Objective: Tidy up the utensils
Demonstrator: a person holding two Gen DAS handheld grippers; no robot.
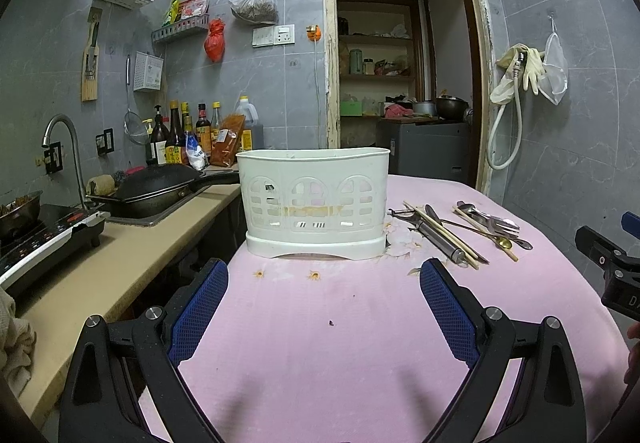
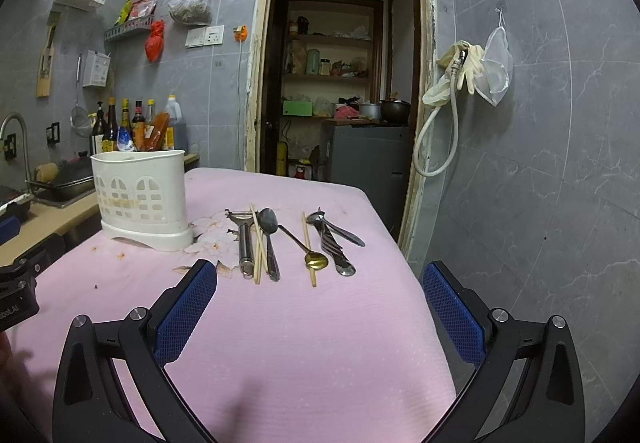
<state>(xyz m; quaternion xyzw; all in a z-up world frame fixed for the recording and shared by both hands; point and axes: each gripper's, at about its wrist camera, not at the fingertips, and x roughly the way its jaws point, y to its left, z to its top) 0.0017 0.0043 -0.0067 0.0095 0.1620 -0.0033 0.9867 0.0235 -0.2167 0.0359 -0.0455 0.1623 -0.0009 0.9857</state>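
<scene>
A white plastic utensil holder (image 1: 314,203) stands on the pink tablecloth (image 1: 320,323); it also shows in the right wrist view (image 2: 142,199). To its right lie several utensils: a steel peeler (image 2: 245,243), wooden chopsticks (image 2: 258,247), a dark spoon (image 2: 269,239), a gold spoon (image 2: 310,253), a lone chopstick (image 2: 308,249), and a fork with steel spoons (image 2: 334,243). They also show in the left wrist view (image 1: 456,231). My left gripper (image 1: 324,273) is open and empty, short of the holder. My right gripper (image 2: 320,275) is open and empty, just short of the utensils.
A counter (image 1: 120,263) on the left carries an induction hob (image 1: 40,239), a sink with a wok (image 1: 160,187) and sauce bottles (image 1: 200,131). The table's right edge drops beside a tiled wall (image 2: 540,163). An open doorway (image 2: 340,83) lies behind.
</scene>
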